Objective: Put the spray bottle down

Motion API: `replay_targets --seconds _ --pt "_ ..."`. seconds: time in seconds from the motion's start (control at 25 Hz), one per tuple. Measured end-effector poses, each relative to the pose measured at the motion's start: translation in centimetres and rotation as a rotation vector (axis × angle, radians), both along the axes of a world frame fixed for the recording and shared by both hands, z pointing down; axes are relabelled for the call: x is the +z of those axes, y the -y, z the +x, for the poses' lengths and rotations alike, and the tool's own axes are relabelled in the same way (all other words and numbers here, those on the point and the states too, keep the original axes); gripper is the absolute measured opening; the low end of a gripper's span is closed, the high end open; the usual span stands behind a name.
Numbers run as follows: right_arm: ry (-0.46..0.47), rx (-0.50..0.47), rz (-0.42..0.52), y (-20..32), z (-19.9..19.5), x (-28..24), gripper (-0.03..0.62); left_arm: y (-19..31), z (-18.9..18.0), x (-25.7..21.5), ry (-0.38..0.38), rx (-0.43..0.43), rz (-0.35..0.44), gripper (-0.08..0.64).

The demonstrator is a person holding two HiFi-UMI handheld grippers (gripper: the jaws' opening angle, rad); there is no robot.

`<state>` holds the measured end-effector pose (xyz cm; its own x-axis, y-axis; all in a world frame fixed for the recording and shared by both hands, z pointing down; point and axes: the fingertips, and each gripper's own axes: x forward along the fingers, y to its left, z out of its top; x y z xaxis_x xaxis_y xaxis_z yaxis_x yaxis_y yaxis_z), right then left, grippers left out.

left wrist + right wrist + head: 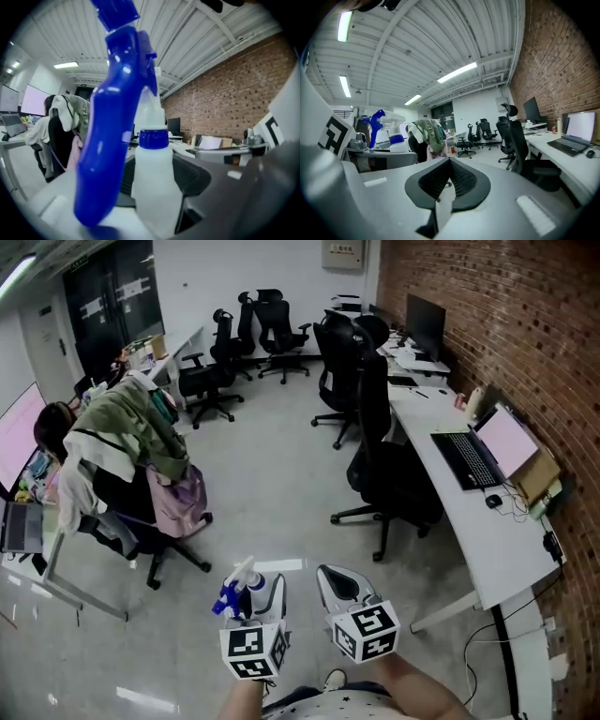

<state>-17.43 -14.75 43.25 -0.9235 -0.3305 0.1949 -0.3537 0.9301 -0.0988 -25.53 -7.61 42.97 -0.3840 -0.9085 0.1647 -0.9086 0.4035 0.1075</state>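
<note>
My left gripper [265, 594] is shut on a spray bottle [240, 587] with a white body, a blue collar and a blue trigger head, held upright over the floor. The left gripper view shows the bottle [153, 185] standing between the two grey jaws, its blue trigger [110, 126] hanging in front. My right gripper [339, 588] is just to the right of it, jaws together and nothing in them; its dark pads [461, 180] meet at the tip. From the right gripper view the bottle [390, 127] rises above the left gripper [379, 158].
A long white desk [487, 521] with a laptop [473, 457] runs along the brick wall on the right. Black office chairs [384, 470] stand beside it. A chair heaped with clothes [141, 442] and a seated person [52, 432] are on the left.
</note>
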Motion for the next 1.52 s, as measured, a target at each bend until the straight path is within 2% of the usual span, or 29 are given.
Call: replay_targets --seconds 0.2,0.4,0.8,1.0,1.2,1.52 --pt "-0.005 0.152 0.006 7.5 7.7 0.3 -0.002 8.7 6.5 0.8 -0.007 0.144 0.002 0.229" --pt "-0.008 0.324 0.0 12.8 15.6 0.9 -0.002 15.4 13.1 1.5 -0.014 0.301 -0.007 0.229" --pt "-0.01 0.677 -0.03 18.2 29.9 2.1 -0.002 24.8 27.1 2.0 0.014 0.663 -0.052 0.228" --pt "-0.016 0.849 -0.049 20.8 38.0 3.4 -0.002 29.3 34.4 2.3 0.015 0.807 -0.05 0.229" --pt "-0.023 0.974 -0.061 24.1 44.9 4.2 -0.002 34.2 41.3 2.9 0.033 0.917 -0.048 0.228" --pt "-0.046 1.081 -0.106 31.2 53.2 6.1 -0.002 43.2 50.6 3.8 0.032 1.003 -0.029 0.229"
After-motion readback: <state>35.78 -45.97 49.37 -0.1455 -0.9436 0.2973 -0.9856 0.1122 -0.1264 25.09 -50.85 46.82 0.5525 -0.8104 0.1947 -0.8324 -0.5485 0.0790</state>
